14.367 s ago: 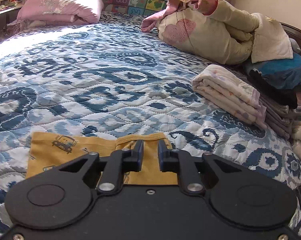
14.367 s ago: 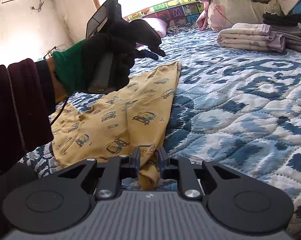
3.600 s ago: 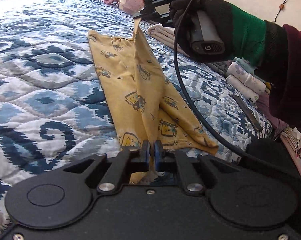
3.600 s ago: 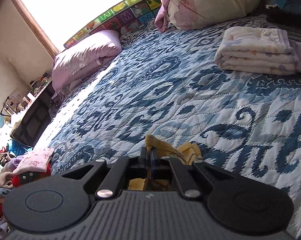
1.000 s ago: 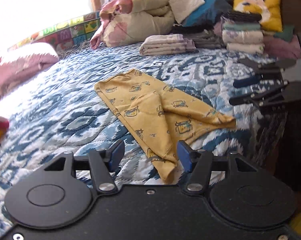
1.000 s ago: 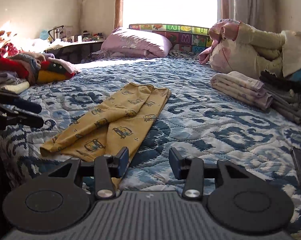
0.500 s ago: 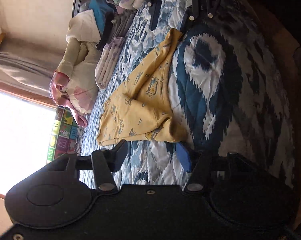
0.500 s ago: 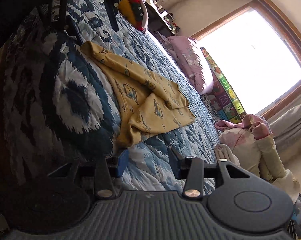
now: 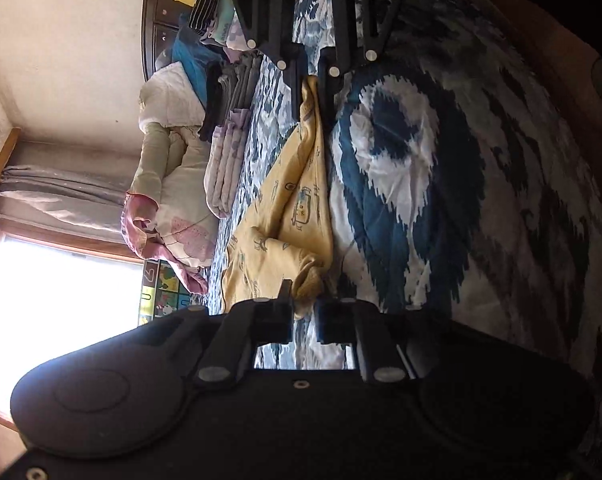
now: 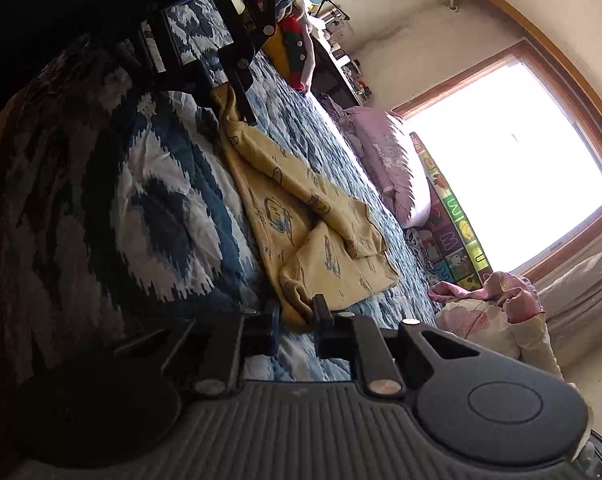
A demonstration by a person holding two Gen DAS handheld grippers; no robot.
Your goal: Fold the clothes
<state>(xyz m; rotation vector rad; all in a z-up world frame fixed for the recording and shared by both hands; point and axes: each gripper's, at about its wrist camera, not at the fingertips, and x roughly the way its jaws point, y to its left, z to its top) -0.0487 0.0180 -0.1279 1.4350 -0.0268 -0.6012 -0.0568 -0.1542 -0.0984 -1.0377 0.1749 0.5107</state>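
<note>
Now the yellow pants [image 9: 297, 200] w/ car prints lie stretched along the bed [image 9: 413, 184] edge, on the blue-white quilt. Left tongs [image 9: 304, 307] are closing on one bunched end, cloth between the jaws; right tongs [image 10: 295, 314] are closing on the opposite end, cloth pinched too. Folded laundry pile [image 9: 225, 128] sits well apart near the headboard.

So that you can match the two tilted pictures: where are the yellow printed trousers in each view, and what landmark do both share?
Left wrist view: yellow trousers run down the centre, top to lower middle.
Right wrist view: yellow trousers lie diagonally across the centre, upper left to lower middle.
Shared landmark: the bright window, lower left in one, right in the other.
</note>
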